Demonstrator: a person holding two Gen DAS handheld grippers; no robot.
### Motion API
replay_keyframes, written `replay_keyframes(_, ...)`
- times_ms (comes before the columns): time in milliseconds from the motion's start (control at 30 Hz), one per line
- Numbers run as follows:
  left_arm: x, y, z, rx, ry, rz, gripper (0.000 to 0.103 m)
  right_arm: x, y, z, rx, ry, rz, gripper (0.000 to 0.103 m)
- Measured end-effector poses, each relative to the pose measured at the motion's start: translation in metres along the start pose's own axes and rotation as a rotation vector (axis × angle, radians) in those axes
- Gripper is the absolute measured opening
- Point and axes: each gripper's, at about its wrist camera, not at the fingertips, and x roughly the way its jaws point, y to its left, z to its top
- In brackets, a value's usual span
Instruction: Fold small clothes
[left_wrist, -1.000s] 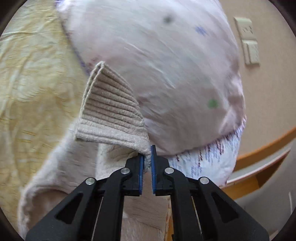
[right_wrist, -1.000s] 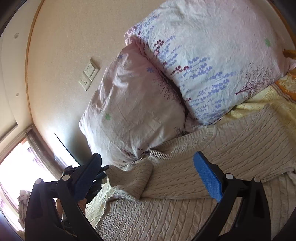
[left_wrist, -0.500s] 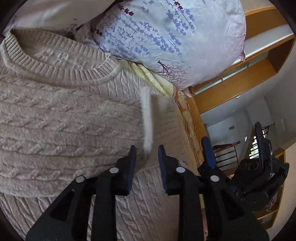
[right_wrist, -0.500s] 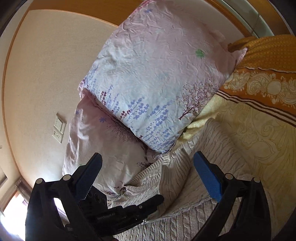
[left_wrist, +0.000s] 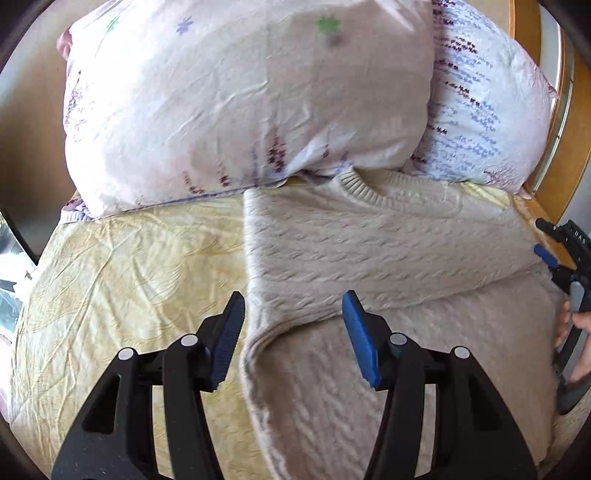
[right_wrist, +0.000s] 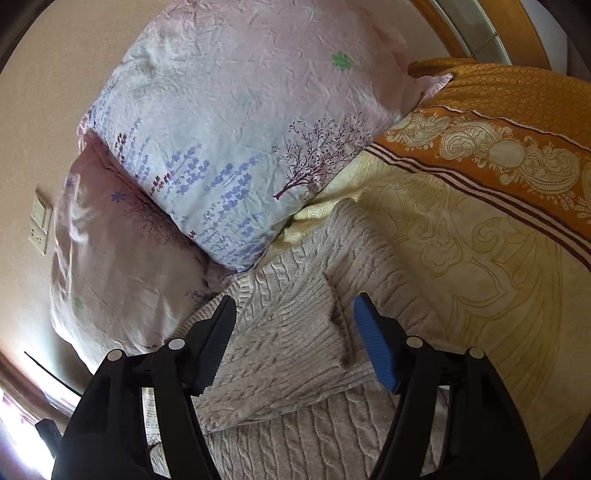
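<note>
A beige cable-knit sweater (left_wrist: 388, 258) lies flat on the yellow bedspread (left_wrist: 129, 277), its collar against the pillows, with one sleeve folded across the chest. My left gripper (left_wrist: 293, 332) is open and empty, hovering above the sweater's left folded edge. In the right wrist view the sweater (right_wrist: 295, 350) shows the sleeve's ribbed cuff lying on it. My right gripper (right_wrist: 299, 339) is open and empty just above that cuff. The right gripper also shows at the right edge of the left wrist view (left_wrist: 565, 266).
Two floral pillows (left_wrist: 240, 103) (right_wrist: 240, 140) lean against the wall behind the sweater. An orange patterned blanket (right_wrist: 517, 122) lies to the right. A wooden headboard (left_wrist: 554, 129) and a wall switch (right_wrist: 40, 225) are beyond.
My left gripper carried the sleeve cuff across the sweater, opened and let it go, then swung back to the sweater's left edge. My right gripper stayed open and moved over the laid cuff.
</note>
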Motion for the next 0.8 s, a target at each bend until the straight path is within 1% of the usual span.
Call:
replay_keyframes(33,0.0,0.009,-0.007,0.006,0.015,0.005,0.055,0.006,0.0,-0.002,-0.009,0.035,-0.012,0.057)
replay_keyframes(67,0.002,0.011,-0.011,0.018,0.026,0.01,0.055,0.011,0.0,-0.004,-0.014,0.062,-0.023,0.049)
replay_keyframes(100,0.004,0.011,-0.014,0.037,0.032,0.017,0.055,0.014,0.0,-0.005,-0.016,0.077,-0.028,0.045)
replay_keyframes(133,0.005,0.008,-0.02,0.058,0.03,0.025,0.055,0.014,0.0,-0.006,-0.02,0.076,-0.035,0.039)
replay_keyframes(167,0.006,0.005,-0.022,0.082,0.027,0.038,0.055,0.014,0.0,-0.007,-0.023,0.076,-0.039,0.036)
replay_keyframes(233,0.01,-0.004,-0.025,0.124,0.023,0.067,0.055,0.014,-0.001,-0.008,-0.027,0.077,-0.044,0.034)
replay_keyframes(367,0.027,-0.014,-0.024,0.173,0.046,0.134,0.054,0.015,0.001,-0.009,-0.039,0.083,-0.057,0.034)
replay_keyframes(400,0.031,-0.013,-0.023,0.175,0.048,0.155,0.05,0.016,0.002,-0.009,-0.043,0.083,-0.056,0.033)
replay_keyframes(433,0.035,-0.01,-0.022,0.167,0.056,0.174,0.046,0.016,0.003,-0.009,-0.045,0.086,-0.044,0.024)
replay_keyframes(467,0.039,-0.007,-0.021,0.151,0.065,0.175,0.04,0.018,0.004,-0.008,-0.05,0.093,-0.026,0.015)
replay_keyframes(533,0.04,0.003,-0.018,0.102,0.058,0.162,0.037,0.017,0.006,-0.008,-0.06,0.078,-0.013,0.015)
replay_keyframes(567,0.041,0.007,-0.018,0.084,0.058,0.166,0.033,0.015,0.007,-0.008,-0.064,0.069,-0.004,0.015)
replay_keyframes(633,0.042,0.016,-0.017,0.034,0.055,0.153,0.031,0.015,0.009,-0.009,-0.071,0.068,-0.004,0.015)
replay_keyframes(700,0.04,0.03,-0.018,-0.065,0.058,0.103,0.029,0.016,0.008,-0.008,-0.067,0.071,-0.007,0.015)
replay_keyframes(800,0.038,0.057,-0.022,-0.247,0.049,-0.017,0.028,0.018,0.007,-0.009,-0.064,0.079,-0.011,0.015)
